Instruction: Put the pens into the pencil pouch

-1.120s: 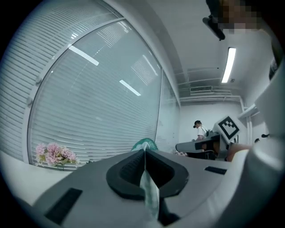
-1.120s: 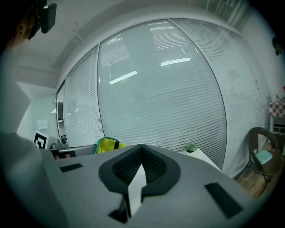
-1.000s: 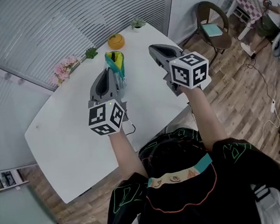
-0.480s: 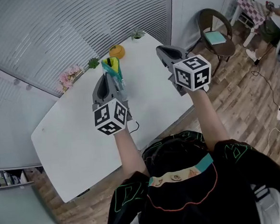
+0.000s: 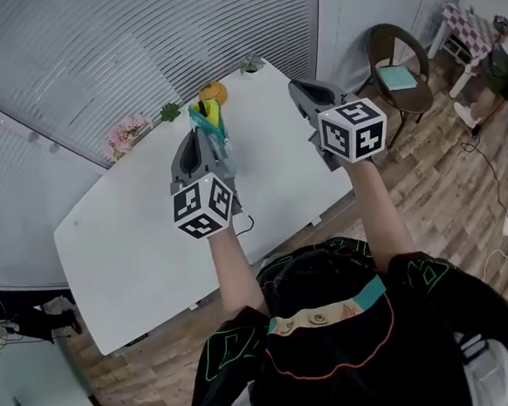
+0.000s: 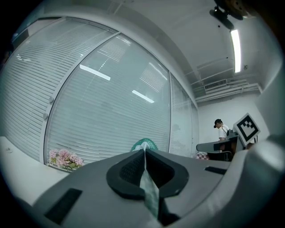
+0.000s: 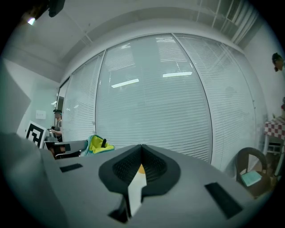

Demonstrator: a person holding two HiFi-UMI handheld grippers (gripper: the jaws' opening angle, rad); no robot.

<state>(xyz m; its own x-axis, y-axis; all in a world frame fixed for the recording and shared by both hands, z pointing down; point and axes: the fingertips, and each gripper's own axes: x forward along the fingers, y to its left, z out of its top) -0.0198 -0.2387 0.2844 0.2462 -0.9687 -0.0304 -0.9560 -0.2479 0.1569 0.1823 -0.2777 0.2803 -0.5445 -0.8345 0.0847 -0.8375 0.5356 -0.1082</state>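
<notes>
Pencil pouch (image 5: 210, 114), teal outside and yellow inside, is over the white table (image 5: 127, 260). The left gripper (image 5: 205, 142) has pinched it by the edge, its jaws closed tight on the thin fabric. A dark pen tip (image 7: 103, 143) pokes from the pouch's open mouth. Pink flowers (image 5: 126, 129) sit at the table's far edge on the left. An orange ornament (image 5: 214, 92) and a small plant (image 5: 250, 65) lie beyond the pouch. The right gripper (image 5: 302, 87) is level beside it, jaws pressed together on nothing. A brown chair (image 5: 398, 64) stands at the right.
</notes>
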